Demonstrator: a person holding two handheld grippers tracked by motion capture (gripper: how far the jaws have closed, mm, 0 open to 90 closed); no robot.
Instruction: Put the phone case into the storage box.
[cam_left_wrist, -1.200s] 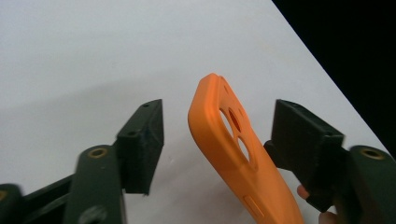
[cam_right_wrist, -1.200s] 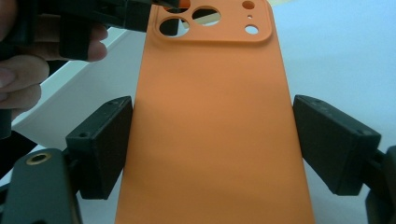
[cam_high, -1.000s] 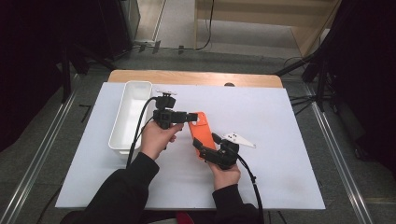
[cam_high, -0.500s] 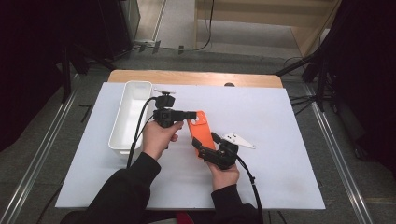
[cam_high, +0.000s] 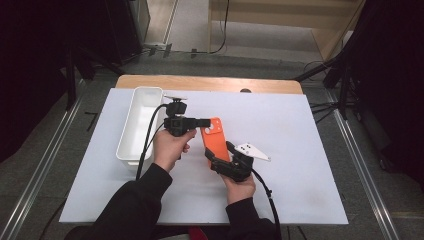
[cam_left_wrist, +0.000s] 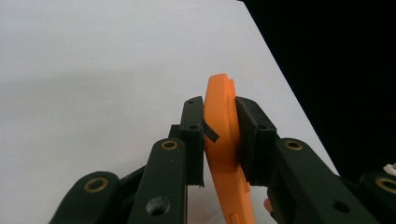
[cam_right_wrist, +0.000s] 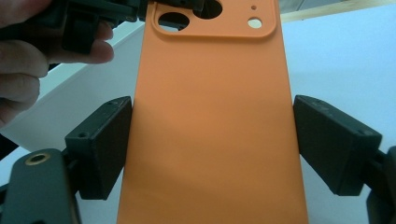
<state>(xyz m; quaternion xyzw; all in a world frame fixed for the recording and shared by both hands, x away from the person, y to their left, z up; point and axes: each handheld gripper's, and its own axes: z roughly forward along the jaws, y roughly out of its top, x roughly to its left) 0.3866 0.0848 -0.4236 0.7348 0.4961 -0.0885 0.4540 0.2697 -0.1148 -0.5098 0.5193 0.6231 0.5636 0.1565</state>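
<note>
Now the orange phone case (cam_high: 216, 140) sits between both grippers over the middle of the white table (cam_high: 300, 195), just right of the white bin (cam_high: 139, 125). The left gripper (cam_high: 204, 122) comes in level from the left and has just been closing; in the left gripper view its jaws pinch the case's top edge (cam_left_wrist: 224, 135) front and back, both pads pressed flat on the orange shell. The left hand (cam_high: 170, 147) wraps the gripper's body, with its cable looping down beside the bin.

The right gripper (cam_high: 220, 159) takes the case from below. In the right gripper view the back of the case (cam_right_wrist: 212, 130) runs up between the two jaws, camera cutouts at the far end. The left pad (cam_right_wrist: 100, 147) lies against the case's long edge; the right pad seems to stand just off the other edge, though a shadow there makes the gap hard to judge. So the jaws span the case's width, wide apart, in what looks like a loose grasp rather than a firm clamp. The right hand (cam_high: 240, 187) holds that gripper low, wrist toward the near table edge.

A small white three-cornered plate (cam_high: 251, 150) shows just right of the right gripper. The case is tilted, top end toward the far side.
</note>
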